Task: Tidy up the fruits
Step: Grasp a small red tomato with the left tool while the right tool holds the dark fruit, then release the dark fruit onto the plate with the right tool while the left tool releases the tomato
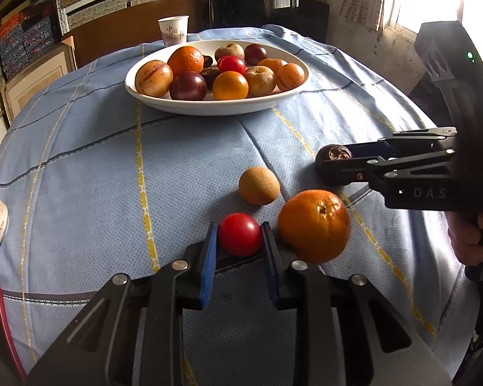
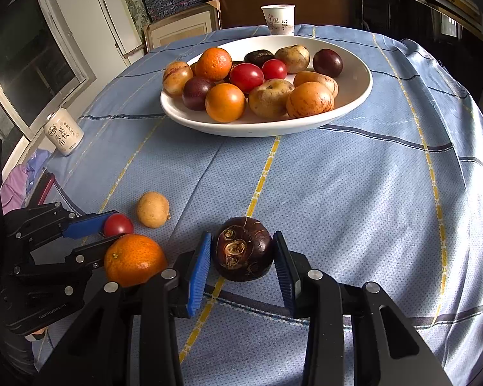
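Observation:
My left gripper [image 1: 240, 236] is shut on a small red tomato [image 1: 240, 234] low over the blue tablecloth; it also shows in the right wrist view [image 2: 118, 224]. An orange [image 1: 314, 225] lies right beside its right finger. A tan round fruit [image 1: 259, 185] lies just beyond. My right gripper [image 2: 243, 252] is shut on a dark brown water chestnut [image 2: 242, 248], seen in the left wrist view [image 1: 333, 156] at the right. A white bowl [image 1: 190, 104] with several fruits stands at the far middle of the table.
A paper cup [image 1: 174, 30] stands behind the bowl. A white drink can [image 2: 63, 132] stands at the table's left edge, near a red-edged phone [image 2: 43, 186]. Shelves and a chair are beyond the table.

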Motion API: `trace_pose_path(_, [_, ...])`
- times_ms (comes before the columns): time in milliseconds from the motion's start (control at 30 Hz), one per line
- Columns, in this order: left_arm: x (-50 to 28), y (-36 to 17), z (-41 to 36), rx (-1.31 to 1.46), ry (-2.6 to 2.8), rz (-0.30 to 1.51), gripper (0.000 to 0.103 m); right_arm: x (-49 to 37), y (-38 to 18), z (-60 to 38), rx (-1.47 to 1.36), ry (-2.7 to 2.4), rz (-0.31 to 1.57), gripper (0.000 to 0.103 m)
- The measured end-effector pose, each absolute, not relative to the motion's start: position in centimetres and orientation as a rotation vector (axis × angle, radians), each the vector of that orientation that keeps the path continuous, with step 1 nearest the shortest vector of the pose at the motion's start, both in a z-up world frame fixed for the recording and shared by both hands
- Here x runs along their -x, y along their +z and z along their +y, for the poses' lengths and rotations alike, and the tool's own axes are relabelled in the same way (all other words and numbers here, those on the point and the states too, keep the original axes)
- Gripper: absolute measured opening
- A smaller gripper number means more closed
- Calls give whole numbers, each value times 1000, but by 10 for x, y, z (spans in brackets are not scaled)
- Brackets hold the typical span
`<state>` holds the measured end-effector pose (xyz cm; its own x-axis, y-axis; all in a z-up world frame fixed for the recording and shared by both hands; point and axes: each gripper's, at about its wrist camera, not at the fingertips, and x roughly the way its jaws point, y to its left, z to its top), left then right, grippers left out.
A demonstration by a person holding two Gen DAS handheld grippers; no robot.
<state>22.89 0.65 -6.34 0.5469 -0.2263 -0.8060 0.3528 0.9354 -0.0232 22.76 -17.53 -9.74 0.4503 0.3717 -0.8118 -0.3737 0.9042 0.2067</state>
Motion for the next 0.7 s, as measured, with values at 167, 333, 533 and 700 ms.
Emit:
trace_pose_path(167, [-229, -63, 13, -106, -330, 938, 25, -228, -98, -176, -7, 466, 1003, 39])
trace_pose_path(333, [-228, -60, 16, -92, -316, 924, 25, -230, -98, -179, -28, 477, 1006, 39])
trace_pose_path(533, [-224, -48, 22, -33, -311, 883, 25, -232, -97, -186, -86, 515, 1021, 39])
trace_pose_path(700, [-238, -20, 23, 15, -339, 849, 25, -227, -71, -188, -138, 593, 953, 39])
